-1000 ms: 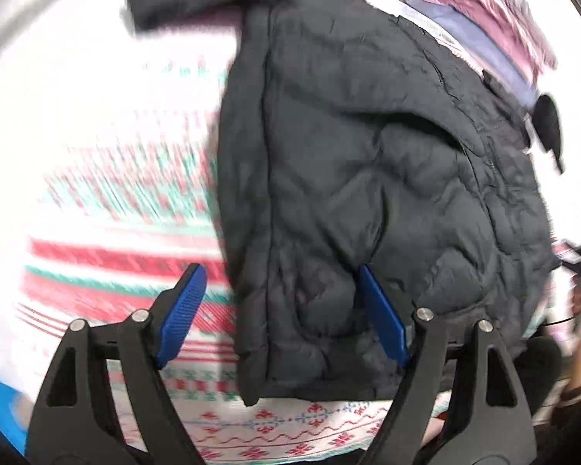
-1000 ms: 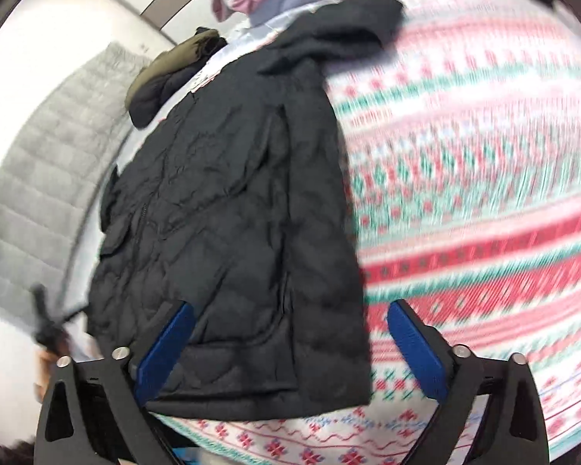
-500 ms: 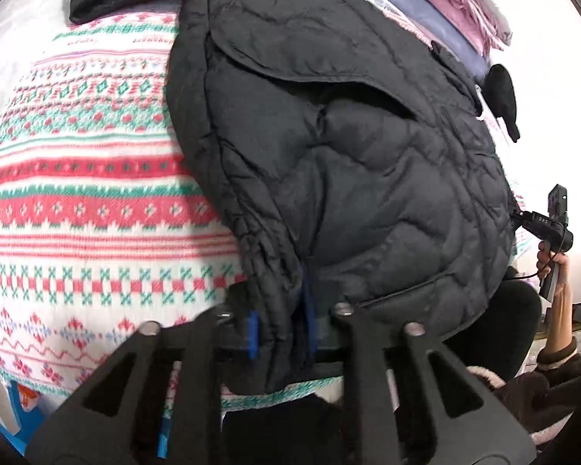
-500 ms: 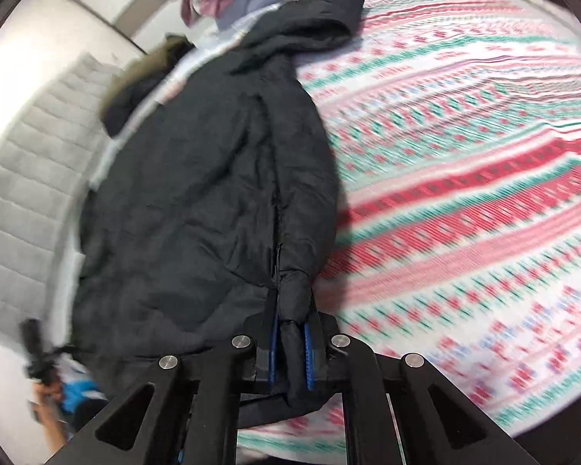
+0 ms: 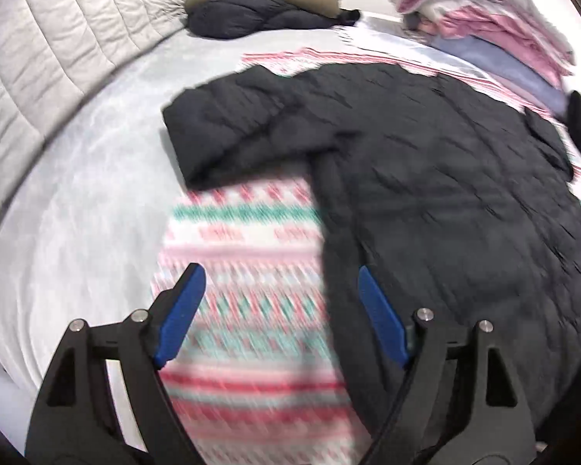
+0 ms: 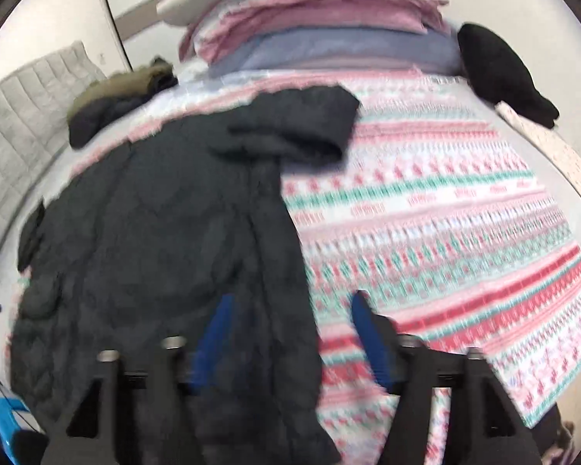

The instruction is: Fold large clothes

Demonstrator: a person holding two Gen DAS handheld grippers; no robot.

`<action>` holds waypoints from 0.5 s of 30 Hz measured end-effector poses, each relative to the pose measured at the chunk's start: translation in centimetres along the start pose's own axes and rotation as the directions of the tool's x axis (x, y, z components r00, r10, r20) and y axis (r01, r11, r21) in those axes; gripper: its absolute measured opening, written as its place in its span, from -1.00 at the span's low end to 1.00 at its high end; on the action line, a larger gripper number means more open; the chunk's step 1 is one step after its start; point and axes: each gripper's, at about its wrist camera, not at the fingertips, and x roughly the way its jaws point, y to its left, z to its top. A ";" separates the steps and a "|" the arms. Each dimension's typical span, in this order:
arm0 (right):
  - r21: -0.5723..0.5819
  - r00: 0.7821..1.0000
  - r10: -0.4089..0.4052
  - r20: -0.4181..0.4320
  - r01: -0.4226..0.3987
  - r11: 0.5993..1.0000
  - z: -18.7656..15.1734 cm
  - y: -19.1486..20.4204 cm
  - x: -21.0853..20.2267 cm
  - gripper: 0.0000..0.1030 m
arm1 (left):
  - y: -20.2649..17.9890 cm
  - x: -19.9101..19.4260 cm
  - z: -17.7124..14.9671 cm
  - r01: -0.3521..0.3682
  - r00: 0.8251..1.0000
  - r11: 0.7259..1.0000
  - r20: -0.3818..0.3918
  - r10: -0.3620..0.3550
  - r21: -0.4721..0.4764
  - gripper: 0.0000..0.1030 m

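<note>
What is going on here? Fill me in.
A person holding a gripper in each hand is folding a black puffer jacket laid out on a patterned blanket on a bed. Right now both grippers are open and hold nothing: the left gripper is over the blanket beside the jacket's edge, and the right gripper is at the jacket's near hem. One sleeve sticks out sideways. A stack of folded bedding sits at the far end.

Bright, even indoor light with soft shadows; both views motion-blurred, the right wrist view more; fisheye bending and dark vignette at edges.
</note>
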 end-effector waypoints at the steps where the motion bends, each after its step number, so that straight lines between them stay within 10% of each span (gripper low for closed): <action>1: -0.003 1.000 0.007 0.010 -0.007 1.000 0.3 0.4 0.0 0.45 | 0.2 0.6 0.8 -0.027 1.000 1.000 0.005 0.027 0.002 0.58; 15: -0.191 0.990 0.137 -0.043 -0.142 0.971 2.4 13.0 6.3 0.54 | -1.0 13.0 10.8 -0.194 0.980 0.981 0.033 0.194 0.009 0.58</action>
